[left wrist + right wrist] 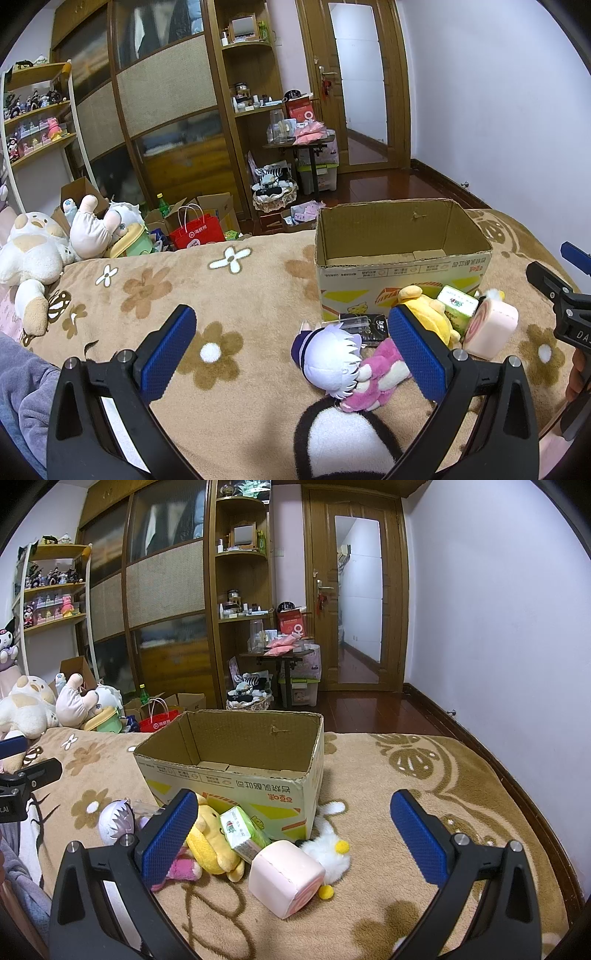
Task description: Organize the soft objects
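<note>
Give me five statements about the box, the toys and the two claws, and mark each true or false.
1. The open cardboard box holds several plush toys. False: its visible interior is empty.
2. The pink swirl-ended roll cushion lies on the brown flowered blanket. True.
3. The yellow plush toy lies in front of the box. True.
4. The left claw grips the white-haired doll. False: open, holding nothing.
5. The right claw is shut. False: it is open.
</note>
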The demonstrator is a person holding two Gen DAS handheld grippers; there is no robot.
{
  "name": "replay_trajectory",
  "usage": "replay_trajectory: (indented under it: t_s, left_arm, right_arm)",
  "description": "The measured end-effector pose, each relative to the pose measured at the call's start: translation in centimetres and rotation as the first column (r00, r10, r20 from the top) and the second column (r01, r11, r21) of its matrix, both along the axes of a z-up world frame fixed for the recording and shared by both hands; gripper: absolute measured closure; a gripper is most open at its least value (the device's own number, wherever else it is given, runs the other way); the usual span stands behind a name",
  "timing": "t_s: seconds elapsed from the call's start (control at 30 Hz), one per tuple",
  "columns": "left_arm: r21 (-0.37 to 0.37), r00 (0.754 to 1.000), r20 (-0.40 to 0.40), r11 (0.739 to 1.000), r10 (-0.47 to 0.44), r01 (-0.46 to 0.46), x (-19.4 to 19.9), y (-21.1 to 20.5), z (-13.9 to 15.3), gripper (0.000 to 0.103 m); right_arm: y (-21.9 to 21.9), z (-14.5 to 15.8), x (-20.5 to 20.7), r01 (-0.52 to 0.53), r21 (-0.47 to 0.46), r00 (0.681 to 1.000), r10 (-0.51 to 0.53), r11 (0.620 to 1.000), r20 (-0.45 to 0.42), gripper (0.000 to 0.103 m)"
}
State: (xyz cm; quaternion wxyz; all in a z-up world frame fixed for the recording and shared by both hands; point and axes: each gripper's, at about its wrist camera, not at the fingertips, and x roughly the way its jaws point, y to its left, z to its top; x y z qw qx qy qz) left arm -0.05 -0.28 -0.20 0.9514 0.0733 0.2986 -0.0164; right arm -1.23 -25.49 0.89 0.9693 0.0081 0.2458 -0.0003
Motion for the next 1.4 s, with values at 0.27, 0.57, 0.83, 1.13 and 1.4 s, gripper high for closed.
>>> replay_trajectory:
  t_s: [0.27, 0.57, 0.83, 1.13, 1.4]
  left_arm:
    - [-0.001, 1.000, -0.011, 1.000, -0.001, 0.001, -0.2, 0.3, -0.4, 0.001]
    - [0.023, 0.999, -0.034, 0.999, -0.025, 0.025, 0.3, 0.0, -0.7, 0.001]
    - [0.002, 0.992, -0.121, 0.999, -0.039, 0.039, 2.2, -0.3, -2.0, 0.001]
    - [-0.011, 0.981, -0.192, 1.000, -0.022, 0.021, 6.0, -0.6, -3.6, 0.001]
    - [-0.055, 0.953, -0.302, 0.998, -0.034, 0.018, 8.1, -0.5, -5.8, 0.001]
  right_arm:
    - [0.0, 0.0, 0.0, 0.000, 0.001, 1.000, 0.000, 1.000, 0.000, 0.000]
    - [0.4, -0.2, 0.1, 0.006, 0.007, 1.000, -0.006, 1.000, -0.002, 0.000]
    - [0.1, -2.1, 0.1, 0.012, 0.031, 1.000, -0.011, 0.999, -0.029, 0.000]
    - [-0.8, -2.2, 2.4, 0.014, 0.070, 0.997, -0.009, 0.997, -0.076, 0.000]
    - [-0.8, -4.8, 5.0, 0.006, 0.112, 0.966, 0.023, 0.994, -0.257, 0.000]
